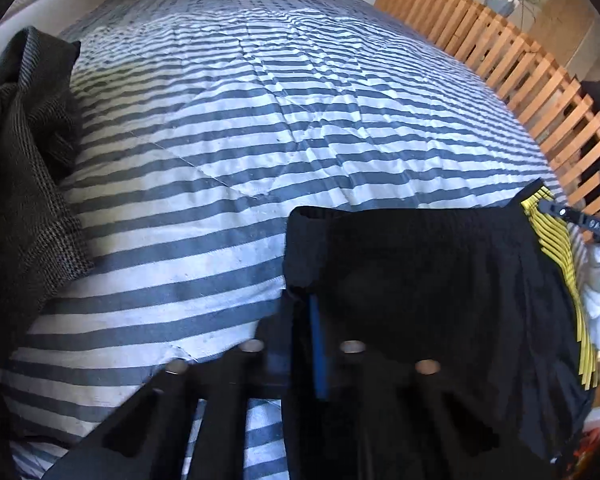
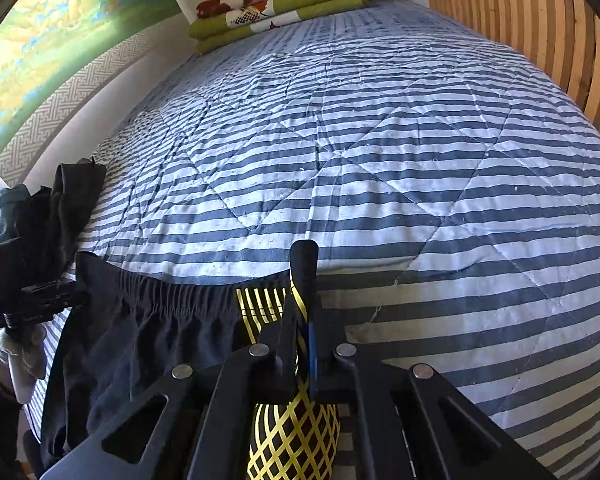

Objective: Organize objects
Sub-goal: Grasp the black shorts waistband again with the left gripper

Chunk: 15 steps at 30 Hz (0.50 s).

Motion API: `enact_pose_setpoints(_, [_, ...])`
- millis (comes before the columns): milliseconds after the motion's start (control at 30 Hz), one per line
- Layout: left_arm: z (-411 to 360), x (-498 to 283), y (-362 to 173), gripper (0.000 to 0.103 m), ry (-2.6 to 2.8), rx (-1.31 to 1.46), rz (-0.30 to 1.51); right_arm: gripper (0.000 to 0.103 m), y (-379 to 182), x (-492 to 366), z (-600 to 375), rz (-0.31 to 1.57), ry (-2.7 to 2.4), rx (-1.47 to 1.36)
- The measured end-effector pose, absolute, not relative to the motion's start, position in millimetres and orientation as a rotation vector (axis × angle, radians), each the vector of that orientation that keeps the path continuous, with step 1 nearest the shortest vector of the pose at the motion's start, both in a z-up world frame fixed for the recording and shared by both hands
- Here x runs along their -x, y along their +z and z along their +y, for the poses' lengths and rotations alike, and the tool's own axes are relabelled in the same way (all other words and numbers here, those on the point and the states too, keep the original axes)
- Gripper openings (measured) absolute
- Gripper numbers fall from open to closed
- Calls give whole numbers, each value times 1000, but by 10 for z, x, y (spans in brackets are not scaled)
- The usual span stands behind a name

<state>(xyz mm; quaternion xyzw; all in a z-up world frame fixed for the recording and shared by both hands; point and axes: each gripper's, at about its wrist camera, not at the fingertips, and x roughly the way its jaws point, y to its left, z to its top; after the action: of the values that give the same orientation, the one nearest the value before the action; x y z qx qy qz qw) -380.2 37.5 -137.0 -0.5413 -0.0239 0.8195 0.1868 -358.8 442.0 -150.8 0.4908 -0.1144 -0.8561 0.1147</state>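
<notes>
- While both tools hold it, the black shorts (image 2: 147,340) hang stretched by the waistband between them, just above the near edge of the striped bed (image 2: 380,160)
- The right tool (image 2: 304,320) is pressed together on the yellow-patterned side of the waistband; the cloth passes between its fingers and bunches under it
- The left tool (image 1: 300,320) pinches the other end of the waistband, and the black cloth covers most of its right finger in its own view
- From the right wrist view the left tool is seen far to the left, at the same height
- I judge the shorts light, thin and very soft; they have no stiffness, so the legs will droop and swing
- The fabric looks smooth, maybe a little slippery; the gathered elastic waistband is the thickest part and the best place to hold
- A dark pile of clothes (image 1: 23,152) lies left of the left tool, on the bed edge
- Folded green bedding (image 2: 279,8) sits far ahead, at the end of the bed
</notes>
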Motion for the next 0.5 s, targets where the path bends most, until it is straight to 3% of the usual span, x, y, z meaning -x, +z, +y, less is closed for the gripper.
enact_pose_setpoints(67, [317,3814,-1327,5,2323,1510,-97,9,-1512,3595,4437,-330,-2498,-1450])
enact_pose_setpoints(100, [307,3825,-1306,11,2339,1502,-93,11,-1515,3595,4438,-325,-2498,-1451])
enact_pose_setpoints(133, [299,3854,-1298,39,2344,1508,-105,18,-1514,3591,4456,-322,-2497,-1453])
enact_pose_setpoints(200, [297,3935,-1293,80,2340,1493,-173,40,-1515,3581,4509,-348,-2479,-1447])
enact_pose_setpoints(233, [315,3969,-1271,80,2362,1462,-181,50,-1518,3580,4547,-388,-2469,-1430])
enact_pose_setpoints(267, [357,4022,-1277,80,2357,1459,-177,51,-1526,3587,4577,-427,-2462,-1413])
enact_pose_setpoints(300, [388,4069,-1292,70,2344,1462,-191,51,-1547,3606,4589,-452,-2451,-1414])
enact_pose_setpoints(333, [418,4109,-1316,37,2326,1468,-216,51,-1585,3639,4585,-467,-2441,-1433])
enact_pose_setpoints(367, [439,4138,-1345,17,2322,1496,-220,47,-1623,3670,4567,-477,-2433,-1450])
enact_pose_setpoints(400, [457,4156,-1358,9,2323,1513,-227,39,-1663,3700,4545,-489,-2417,-1469])
enact_pose_setpoints(433, [457,4146,-1338,7,2336,1511,-229,18,-1690,3719,4515,-496,-2414,-1483])
enact_pose_setpoints(500, [417,4062,-1193,7,2370,1477,-224,10,-1673,3718,4467,-515,-2410,-1484])
